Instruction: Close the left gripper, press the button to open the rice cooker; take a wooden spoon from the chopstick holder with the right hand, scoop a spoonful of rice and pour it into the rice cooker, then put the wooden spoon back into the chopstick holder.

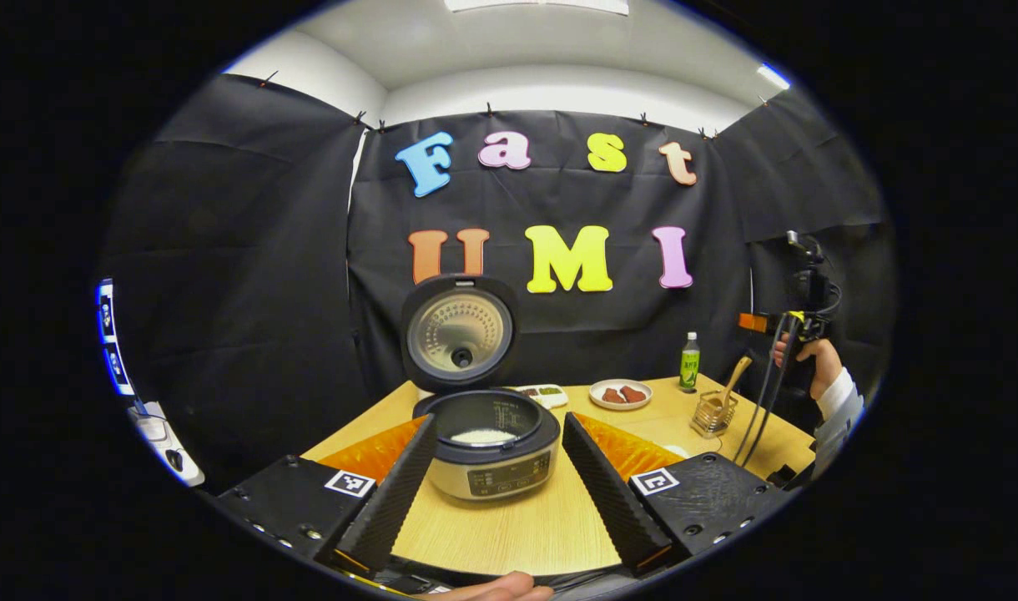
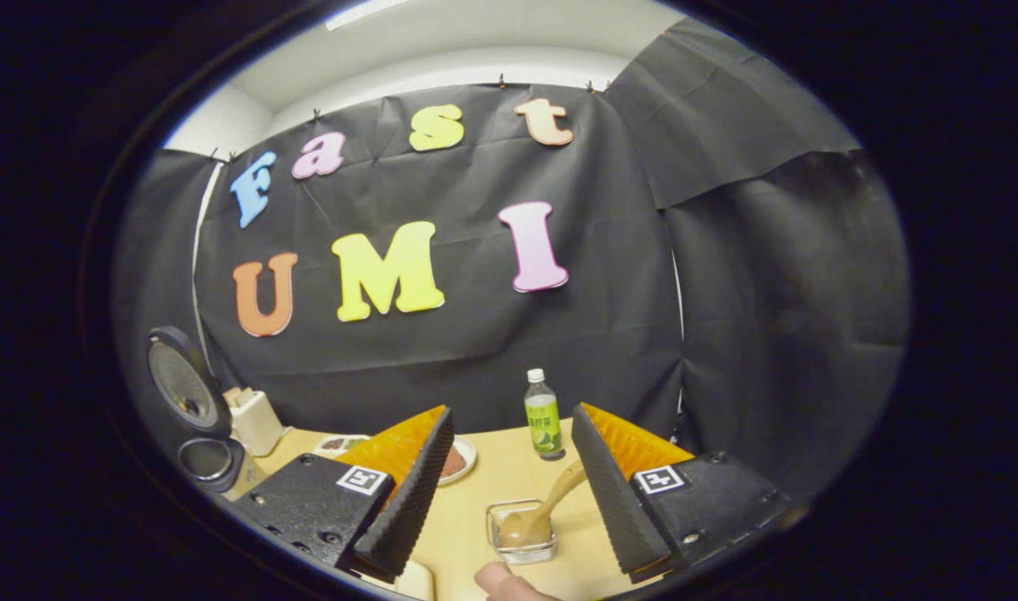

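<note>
on the pale wooden table (image 1: 509, 526) — round silver rice cooker (image 1: 491, 446), lid up.
we see both grippers (image 1: 499, 484) (image 2: 509, 501) spread wide, empty — the light wooden spoon (image 2: 536, 516) stands in its clear square holder (image 2: 521, 534).

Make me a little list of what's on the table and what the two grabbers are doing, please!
rice cooker: lid up, white rice inside
wooden spoon: standing in the holder
bottle: upright at the back of the table
plate: reddish food on it
left gripper: open, facing the cooker
right gripper: open, above the holder, holding nothing
</note>
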